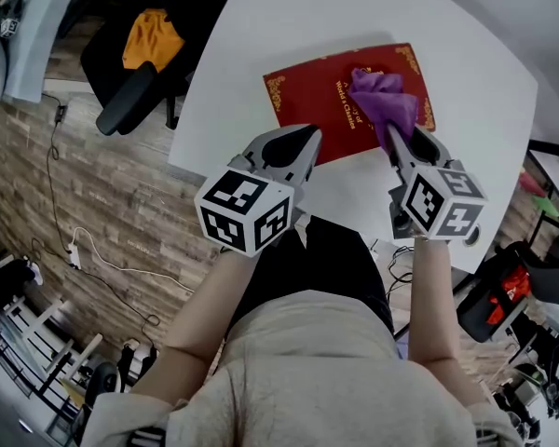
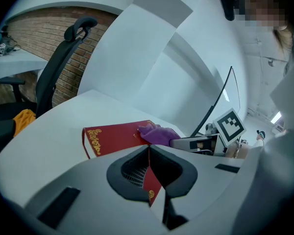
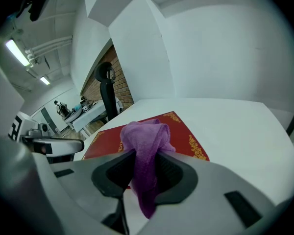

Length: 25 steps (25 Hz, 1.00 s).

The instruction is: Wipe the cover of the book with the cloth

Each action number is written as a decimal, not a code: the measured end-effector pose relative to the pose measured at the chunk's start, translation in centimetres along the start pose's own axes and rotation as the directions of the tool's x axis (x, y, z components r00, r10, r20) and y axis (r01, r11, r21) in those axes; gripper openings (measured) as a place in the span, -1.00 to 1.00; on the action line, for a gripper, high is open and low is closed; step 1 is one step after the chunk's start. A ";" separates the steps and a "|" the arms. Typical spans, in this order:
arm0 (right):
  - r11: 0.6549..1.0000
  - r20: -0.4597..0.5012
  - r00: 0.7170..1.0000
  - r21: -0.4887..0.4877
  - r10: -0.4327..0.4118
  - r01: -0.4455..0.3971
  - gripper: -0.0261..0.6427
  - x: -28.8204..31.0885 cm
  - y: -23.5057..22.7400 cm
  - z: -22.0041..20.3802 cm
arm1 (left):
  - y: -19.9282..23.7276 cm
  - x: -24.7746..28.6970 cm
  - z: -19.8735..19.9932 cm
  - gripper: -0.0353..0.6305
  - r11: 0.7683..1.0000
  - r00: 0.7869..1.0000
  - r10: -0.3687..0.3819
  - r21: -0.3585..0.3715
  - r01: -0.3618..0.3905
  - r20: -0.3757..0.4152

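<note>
A red book with gold ornaments lies flat on the white table. A bunched purple cloth rests on its right half, and my right gripper is shut on it. In the right gripper view the cloth hangs between the jaws of the right gripper, over the book. My left gripper is shut, with its tips over the book's near left corner. In the left gripper view the left gripper shows red cover through a slit below its tips, with the book and cloth beyond.
A black office chair with an orange cloth on it stands left of the table, over a wood floor with cables. The table's near edge runs just below both grippers. Dark clutter with a red item sits at lower right.
</note>
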State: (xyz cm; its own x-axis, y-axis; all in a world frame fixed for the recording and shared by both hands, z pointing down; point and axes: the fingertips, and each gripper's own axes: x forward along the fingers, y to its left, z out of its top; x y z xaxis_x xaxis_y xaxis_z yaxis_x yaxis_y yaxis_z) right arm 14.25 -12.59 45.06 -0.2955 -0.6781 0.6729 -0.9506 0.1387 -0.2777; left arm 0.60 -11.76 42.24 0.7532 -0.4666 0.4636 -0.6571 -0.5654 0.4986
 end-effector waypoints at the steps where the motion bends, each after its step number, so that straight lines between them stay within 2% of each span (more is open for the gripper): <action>1: 1.000 -0.001 1.000 -0.001 0.003 -0.003 -0.56 0.1 0.4 -0.1 | 0.2 -0.2 -0.1 -0.82 1.000 1.000 0.001 -0.002 -0.001 -0.002; 8: 1.000 -0.008 1.000 -0.010 0.011 -0.011 -0.56 0.5 2.4 -0.7 | 1.5 -1.3 -0.9 -0.82 1.000 1.000 -0.001 -0.029 0.001 -0.014; 18: 0.999 -0.014 0.999 0.026 0.048 -0.047 -0.56 1.1 6.2 -1.7 | 3.8 -2.7 -1.4 -0.82 0.998 1.000 -0.010 -0.069 0.008 -0.025; 25: 0.996 0.000 0.998 0.063 0.070 -0.070 -0.56 1.6 9.0 -2.4 | 4.9 -3.8 -1.6 -0.82 0.998 0.999 -0.031 -0.057 0.029 -0.042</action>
State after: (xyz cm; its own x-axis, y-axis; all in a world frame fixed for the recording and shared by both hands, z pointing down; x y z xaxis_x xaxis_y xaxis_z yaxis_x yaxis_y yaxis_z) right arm 4.95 -10.70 45.26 -0.3611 -0.6671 0.6516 -0.9199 0.1400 -0.3664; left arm -5.57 -11.64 44.11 0.7717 -0.4196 0.4780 -0.6355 -0.5390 0.5528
